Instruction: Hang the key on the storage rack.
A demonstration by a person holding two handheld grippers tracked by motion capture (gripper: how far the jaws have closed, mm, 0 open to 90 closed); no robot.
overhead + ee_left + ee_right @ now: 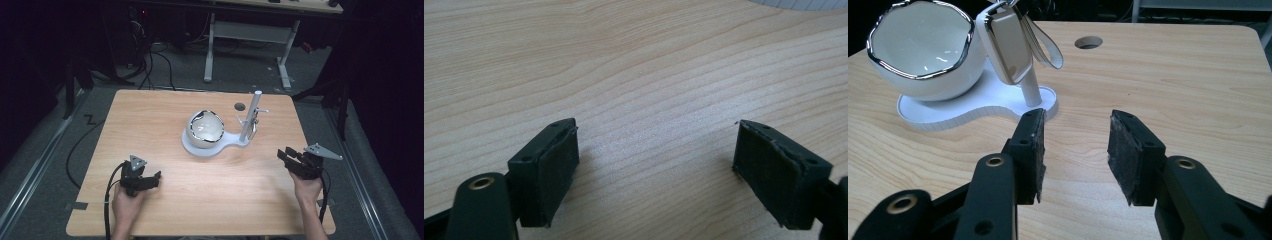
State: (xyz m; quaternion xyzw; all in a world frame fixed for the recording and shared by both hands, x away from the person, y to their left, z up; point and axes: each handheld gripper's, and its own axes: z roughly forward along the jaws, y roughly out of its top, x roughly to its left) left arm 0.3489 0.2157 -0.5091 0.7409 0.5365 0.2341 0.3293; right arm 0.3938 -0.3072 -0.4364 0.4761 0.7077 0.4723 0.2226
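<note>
High view: left tongs (156,176) near tabletop's (150,120) near-left corner, open, holding nothing. Right tongs (284,155) at right edge, part open, empty. One white bowl (205,129) on one white stand (192,146) mid-tabletop, toward far edge; one post (251,115) beside bowl.

Left gripper view: left tongs (656,167) wide apart over bare wood, gripping nothing.

Right gripper view: right tongs (1075,150) half open, empty, well short of stand (973,107). One key fob (1008,47) hangs on post, beside bowl (923,50). One round hole (1088,42) in tabletop (1173,75) near far edge.
</note>
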